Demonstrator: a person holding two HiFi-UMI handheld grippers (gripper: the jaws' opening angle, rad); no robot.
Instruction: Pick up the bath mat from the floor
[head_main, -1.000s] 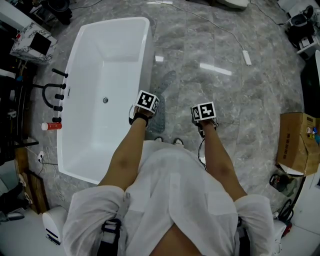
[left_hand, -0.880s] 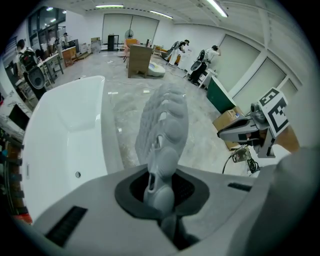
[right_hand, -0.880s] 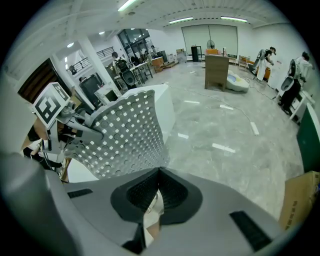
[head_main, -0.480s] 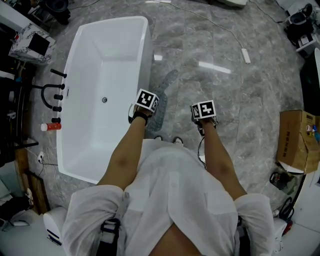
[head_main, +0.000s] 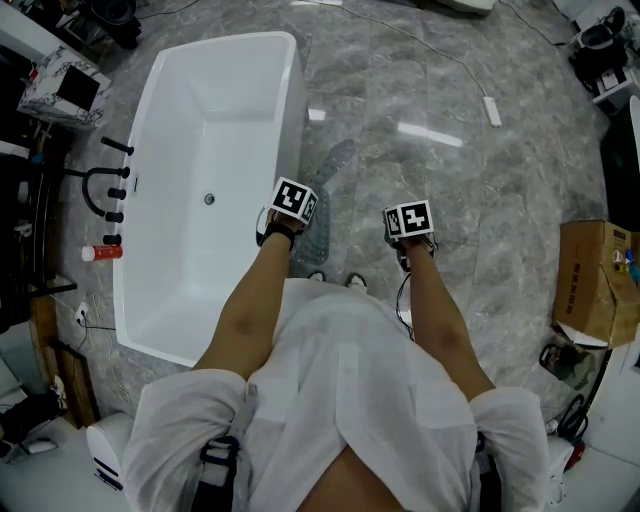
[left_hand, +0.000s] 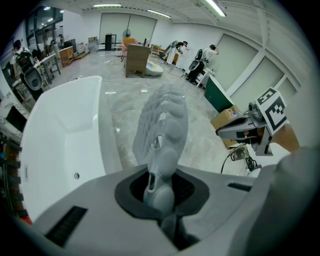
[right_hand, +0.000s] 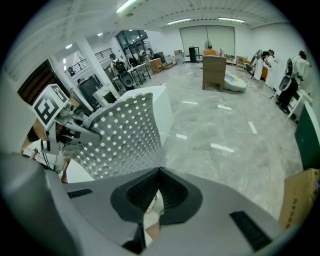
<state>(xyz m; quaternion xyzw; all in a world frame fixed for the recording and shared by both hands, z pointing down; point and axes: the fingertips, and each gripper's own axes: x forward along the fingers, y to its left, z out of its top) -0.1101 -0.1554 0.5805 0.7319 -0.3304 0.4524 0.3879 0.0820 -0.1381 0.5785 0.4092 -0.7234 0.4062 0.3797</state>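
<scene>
Left gripper (head_main: 296, 222) (left_hand: 161, 186): jaws clamped on the near end of the bath mat.
Right gripper (head_main: 410, 236) (right_hand: 159, 172): jaws together with nothing between them; it is held beside the left one and clear of the mat.
Bath mat (head_main: 328, 185) (left_hand: 162, 117) (right_hand: 125, 135): grey and perforated, bunched at the left jaws. It reaches forward from them, raised. I cannot tell whether its far end touches the floor.
Writing: only black-and-white square markers on the gripper cubes. The print on the cardboard box (head_main: 592, 280) is too small to read.
Edges: the mat's left side runs close along the outer wall of the white bathtub (head_main: 291, 100).
Open room: grey marble floor (head_main: 420, 90) lies wide ahead and to the right. A white power strip (head_main: 494, 113) lies on it, well apart from both grippers.
</scene>
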